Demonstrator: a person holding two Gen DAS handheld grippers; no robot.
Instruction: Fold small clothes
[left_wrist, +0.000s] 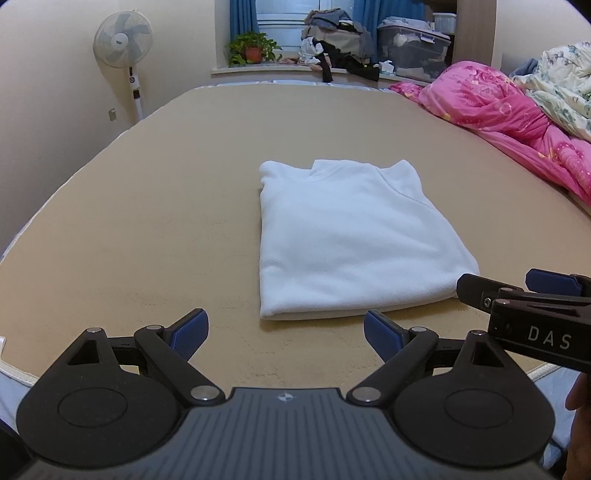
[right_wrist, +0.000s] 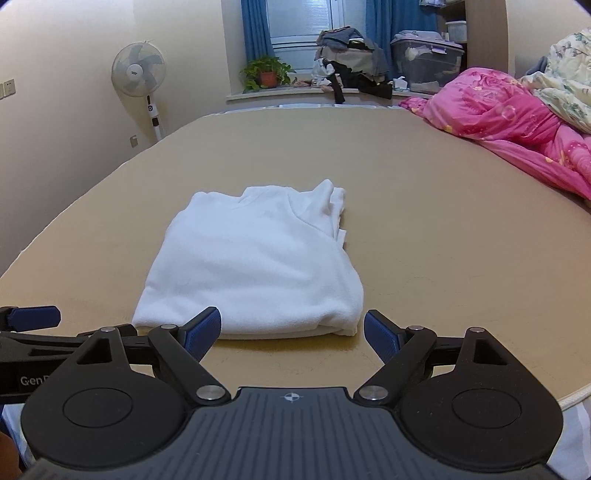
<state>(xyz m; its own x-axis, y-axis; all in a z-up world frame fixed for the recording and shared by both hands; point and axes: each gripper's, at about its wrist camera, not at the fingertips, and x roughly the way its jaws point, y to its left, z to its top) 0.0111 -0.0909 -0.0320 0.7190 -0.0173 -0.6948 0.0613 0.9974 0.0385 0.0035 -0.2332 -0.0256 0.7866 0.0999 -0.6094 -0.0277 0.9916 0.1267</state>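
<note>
A white garment (left_wrist: 343, 240) lies folded into a neat rectangle on the tan bed surface (left_wrist: 147, 221); it also shows in the right wrist view (right_wrist: 255, 262). My left gripper (left_wrist: 286, 334) is open and empty, just short of the garment's near edge. My right gripper (right_wrist: 291, 334) is open and empty, also just before the near edge. The right gripper's side shows at the right of the left wrist view (left_wrist: 517, 291). The left gripper's fingertip shows at the left of the right wrist view (right_wrist: 33, 317).
A pink quilt (left_wrist: 509, 110) and a floral blanket (left_wrist: 565, 74) are heaped along the bed's right side. A standing fan (left_wrist: 123, 44) is at the far left wall. A potted plant (left_wrist: 253, 50), a clothes pile (left_wrist: 340, 40) and a storage bin (left_wrist: 413, 48) sit on the window ledge.
</note>
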